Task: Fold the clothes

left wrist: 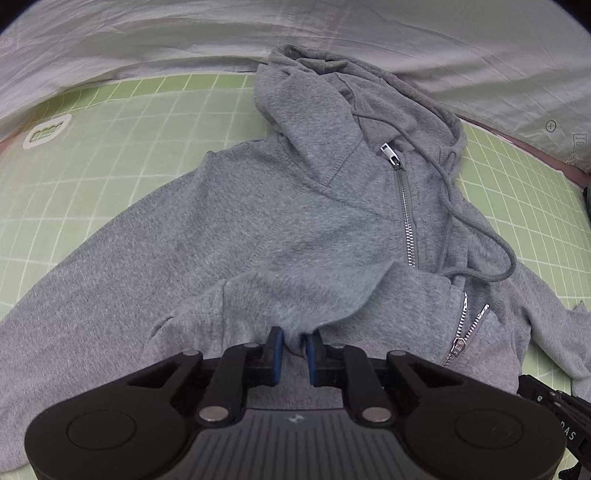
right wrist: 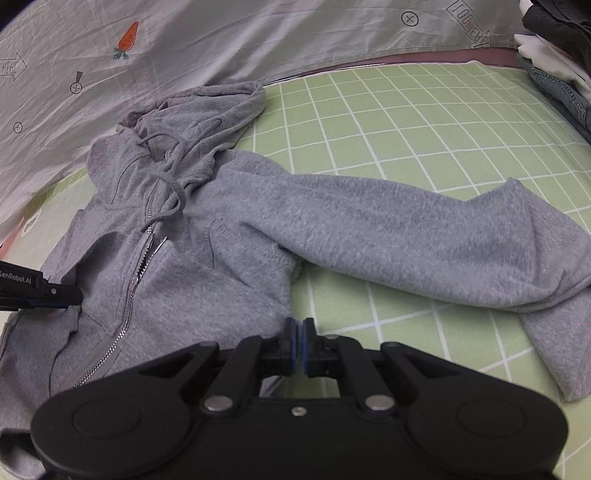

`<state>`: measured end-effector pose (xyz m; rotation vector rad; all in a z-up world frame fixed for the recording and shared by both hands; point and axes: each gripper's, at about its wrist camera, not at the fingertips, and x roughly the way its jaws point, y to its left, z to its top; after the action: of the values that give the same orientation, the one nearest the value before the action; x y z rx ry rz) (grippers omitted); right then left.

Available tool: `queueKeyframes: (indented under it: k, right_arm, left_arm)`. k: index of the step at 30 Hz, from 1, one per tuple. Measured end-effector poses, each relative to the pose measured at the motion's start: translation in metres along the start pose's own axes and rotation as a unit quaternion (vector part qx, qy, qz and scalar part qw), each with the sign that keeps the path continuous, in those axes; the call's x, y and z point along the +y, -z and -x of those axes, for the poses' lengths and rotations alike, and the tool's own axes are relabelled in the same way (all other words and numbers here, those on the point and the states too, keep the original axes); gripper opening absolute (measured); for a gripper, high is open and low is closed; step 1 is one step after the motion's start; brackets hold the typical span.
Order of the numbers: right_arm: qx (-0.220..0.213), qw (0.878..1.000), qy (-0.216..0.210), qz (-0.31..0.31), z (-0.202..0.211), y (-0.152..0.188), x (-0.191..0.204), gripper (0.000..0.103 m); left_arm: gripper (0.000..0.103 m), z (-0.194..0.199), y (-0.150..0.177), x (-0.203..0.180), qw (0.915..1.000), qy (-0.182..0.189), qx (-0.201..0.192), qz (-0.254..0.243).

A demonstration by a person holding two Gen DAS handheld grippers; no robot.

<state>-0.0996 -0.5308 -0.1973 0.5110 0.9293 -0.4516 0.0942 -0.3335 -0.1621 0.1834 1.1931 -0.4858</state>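
Hoodie was gray and lay spread out, front side up, on a green sheet with white squares. Its hood pointed toward a white cloth at the far edge of the sheet.

The left gripper was almost closed, and its blue pads pinched a raised fold of the gray cloth near the bottom of the hoodie. No earlier picture was there to show how they got that way. The right gripper was closed tight at the other bottom corner, with its pads pressed together. I could not tell if any cloth was caught between them.

The zipper was part way open near the bottom. One sleeve lay stretched out to the right across the sheet. There was plenty of bare green sheet past that sleeve and to the left of the hoodie. A pile of other clothes sat at the far right edge.

The left tool's side, in the right camera, read "GenRobot.AI". The white cloth had a carrot picture and an arrow that said "HERE".
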Motion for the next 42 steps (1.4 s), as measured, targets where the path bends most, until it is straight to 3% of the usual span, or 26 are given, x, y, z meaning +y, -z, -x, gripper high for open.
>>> queueKeyframes:
  k: [2, 11, 17, 23, 24, 27, 30, 34, 35, 36, 41, 42]
  right_arm:
    - [-0.008, 1.000, 0.003, -0.002, 0.005, 0.001, -0.001, 0.004]
    - [-0.065, 0.997, 0.012, 0.030, 0.062, 0.016, 0.005, 0.003]
    - [-0.059, 0.998, 0.011, 0.010, 0.086, 0.048, -0.004, 0.003]
    - [-0.076, 0.997, -0.016, 0.021, 0.105, 0.068, 0.011, 0.007]
    - [-0.084, 0.996, -0.020, 0.024, 0.109, 0.069, 0.015, 0.009]
    - [-0.104, 0.994, -0.017, 0.036, 0.115, 0.064, 0.025, 0.038]
    - [-0.111, 0.993, -0.022, 0.031, 0.114, 0.056, 0.031, 0.039]
    - [-0.112, 0.993, -0.034, 0.033, 0.107, 0.042, 0.044, 0.055]
    - [-0.115, 0.992, -0.035, 0.045, 0.106, 0.039, 0.049, 0.061]
    - [-0.117, 0.991, -0.032, 0.057, 0.105, 0.038, 0.054, 0.077]
    - [-0.114, 0.990, -0.035, 0.073, 0.100, 0.033, 0.069, 0.078]
    - [-0.107, 0.991, -0.029, 0.079, 0.096, 0.033, 0.070, 0.070]
  left_arm:
    - [0.006, 0.010, 0.005, 0.009, 0.9998, -0.002, -0.013, 0.013]
    - [0.005, 0.089, 0.057, 0.051, 0.9937, -0.014, -0.081, 0.075]
    - [0.005, 0.114, 0.108, 0.081, 0.9903, -0.014, -0.080, 0.112]
    - [0.005, 0.122, 0.140, 0.083, 0.9911, -0.012, -0.078, 0.107]
    - [0.005, 0.125, 0.143, 0.081, 0.9916, -0.012, -0.082, 0.099]
    - [0.005, 0.129, 0.149, 0.080, 0.9923, -0.009, -0.088, 0.087]
    - [0.005, 0.131, 0.154, 0.083, 0.9922, -0.005, -0.087, 0.089]
    - [0.005, 0.133, 0.157, 0.088, 0.9925, -0.001, -0.087, 0.087]
    - [0.005, 0.133, 0.158, 0.089, 0.9925, 0.000, -0.085, 0.088]
    - [0.005, 0.132, 0.158, 0.091, 0.9925, 0.002, -0.084, 0.089]
    - [0.006, 0.131, 0.161, 0.097, 0.9924, 0.008, -0.082, 0.091]
    - [0.006, 0.131, 0.161, 0.098, 0.9923, 0.009, -0.082, 0.092]
